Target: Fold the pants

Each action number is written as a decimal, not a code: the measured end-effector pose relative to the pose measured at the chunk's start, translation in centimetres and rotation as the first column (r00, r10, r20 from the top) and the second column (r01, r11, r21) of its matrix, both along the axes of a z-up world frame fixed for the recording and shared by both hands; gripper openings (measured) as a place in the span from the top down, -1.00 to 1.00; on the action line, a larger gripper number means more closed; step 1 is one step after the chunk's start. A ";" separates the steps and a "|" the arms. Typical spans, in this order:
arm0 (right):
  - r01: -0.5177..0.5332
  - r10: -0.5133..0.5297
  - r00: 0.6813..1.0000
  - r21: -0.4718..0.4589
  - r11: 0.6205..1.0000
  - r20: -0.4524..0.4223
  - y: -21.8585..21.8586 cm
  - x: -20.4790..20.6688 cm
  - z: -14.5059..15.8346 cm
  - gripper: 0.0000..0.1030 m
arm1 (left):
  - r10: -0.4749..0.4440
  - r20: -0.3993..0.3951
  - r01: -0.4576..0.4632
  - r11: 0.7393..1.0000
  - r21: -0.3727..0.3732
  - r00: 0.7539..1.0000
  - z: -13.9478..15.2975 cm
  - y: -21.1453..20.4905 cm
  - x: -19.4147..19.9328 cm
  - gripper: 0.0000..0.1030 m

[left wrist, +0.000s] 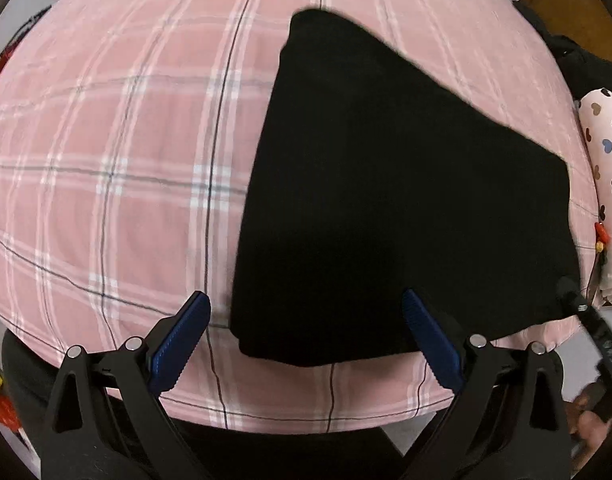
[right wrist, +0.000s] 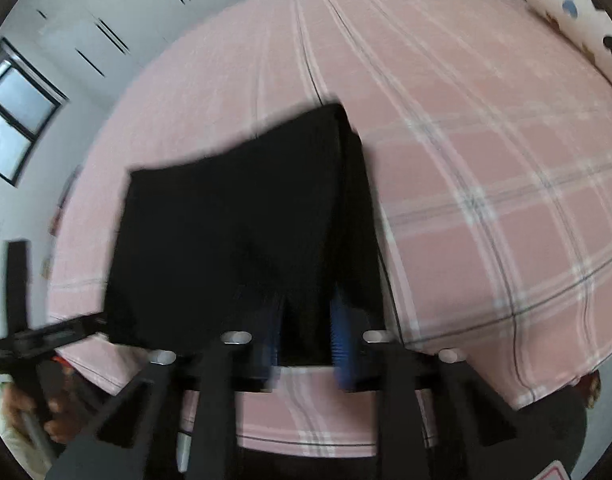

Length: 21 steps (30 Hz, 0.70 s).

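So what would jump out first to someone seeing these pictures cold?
The black pants, folded into a flat block, stand out against the pink plaid sheet. The left gripper hangs open over their near edge, and a heart-print pillow lies at the bed's right side.

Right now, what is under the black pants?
The pants lie on a pink plaid sheet, which shows all around them. What is directly beneath the cloth is covered.

Right wrist view smeared by motion: right tool (right wrist: 306, 332) fingers blurred, so contact with the black pants (right wrist: 234, 240) cannot be read. Pants cover the bed (right wrist: 486, 160) beneath them. Heart-print fabric (right wrist: 566, 12) cut off at the far right edge. Left wrist view: dark objects (left wrist: 578, 56) at far right too dim to identify.
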State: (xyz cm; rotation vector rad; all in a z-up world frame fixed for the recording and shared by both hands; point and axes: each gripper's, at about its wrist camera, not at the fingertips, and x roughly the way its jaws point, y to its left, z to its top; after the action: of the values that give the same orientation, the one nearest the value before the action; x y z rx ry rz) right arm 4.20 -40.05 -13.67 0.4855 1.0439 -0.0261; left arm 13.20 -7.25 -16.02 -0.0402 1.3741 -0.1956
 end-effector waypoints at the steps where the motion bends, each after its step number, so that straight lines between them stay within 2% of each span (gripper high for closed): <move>1: -0.006 0.006 1.000 -0.010 1.000 -0.006 -0.2 0.1 -0.3 0.65 | -0.010 0.016 0.010 1.000 0.005 1.000 0.2 -0.1 0.1 -0.84; 2: -0.021 0.019 0.998 -0.022 1.000 -0.066 -0.4 0.5 -1.9 0.57 | -0.019 0.025 0.019 1.000 0.007 0.999 0.2 -0.2 0.2 -0.86; 3: -0.029 0.026 0.992 -0.019 0.999 -0.120 -0.6 0.8 -3.3 0.28 | -0.025 0.024 0.025 1.000 0.007 0.999 0.0 -0.4 0.4 -0.86; 4: -0.014 0.013 0.992 -0.007 1.000 -0.124 -0.7 0.8 -3.6 0.06 | -0.029 0.010 0.029 1.000 0.000 1.000 -0.4 -0.7 0.6 -0.86; 5: 0.021 -0.019 0.995 0.014 1.000 -0.101 -1.1 0.3 -3.2 0.00 | -0.032 0.000 0.032 0.999 -0.008 0.999 -0.7 -0.8 0.7 -0.86; 7: 0.064 -0.065 0.995 -0.014 0.998 -0.073 -1.4 -0.1 -2.3 -0.46 | -0.032 -0.003 0.032 0.999 -0.028 0.999 -1.2 -0.8 0.9 -0.86; 9: 0.090 -0.093 0.994 -0.037 0.995 -0.060 -1.7 -0.2 -2.1 -0.64 | -0.019 -0.015 0.019 0.998 -0.060 1.000 -2.0 -0.5 1.3 -0.90; 11: 0.077 -0.074 0.992 0.028 0.997 -0.102 -2.0 0.3 -3.3 -0.64 | 0.010 -0.061 -0.017 0.993 -0.117 0.998 -3.2 0.1 1.9 -0.91; 13: 0.077 -0.059 0.986 0.120 0.990 -0.153 -2.0 1.1 -5.1 -0.64 | 0.066 -0.112 -0.089 0.973 -0.211 0.992 -4.7 1.3 2.5 -0.91; 15: 0.084 -0.051 0.985 0.202 0.976 -0.166 -1.8 1.5 -6.3 -0.64 | 0.095 -0.114 -0.121 0.961 -0.248 0.989 -4.9 1.9 2.6 -0.91; 16: 0.100 -0.065 0.985 0.219 0.971 -0.161 -1.9 1.5 -6.6 -0.67 | 0.093 -0.107 -0.117 0.960 -0.253 0.990 -5.0 1.9 2.6 -0.91; 17: 0.123 -0.091 0.985 0.230 0.965 -0.148 -1.8 1.4 -6.8 -0.62 | 0.083 -0.096 -0.105 0.961 -0.255 0.992 -4.9 1.9 2.5 -0.90; 19: 0.110 -0.076 0.990 0.309 0.945 -0.121 -1.4 1.5 -6.1 0.22 | 0.041 -0.053 -0.055 0.957 -0.283 0.998 -4.1 1.9 2.2 -0.34; 20: 0.107 -0.079 0.991 0.292 0.950 -0.107 -0.7 1.6 -4.7 0.25 | 0.034 -0.049 -0.047 0.951 -0.306 0.998 -3.4 2.4 2.1 0.08; 21: 0.081 -0.059 0.994 0.279 0.957 -0.088 -0.2 1.7 -3.7 0.30 | 0.040 -0.053 -0.054 0.945 -0.321 0.998 -2.8 2.7 2.1 0.29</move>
State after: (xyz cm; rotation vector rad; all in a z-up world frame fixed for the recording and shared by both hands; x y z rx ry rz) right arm 5.89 -40.26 -17.34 0.7865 1.1130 0.0418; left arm 15.33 -4.53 -18.80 -0.3530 1.3734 -0.3806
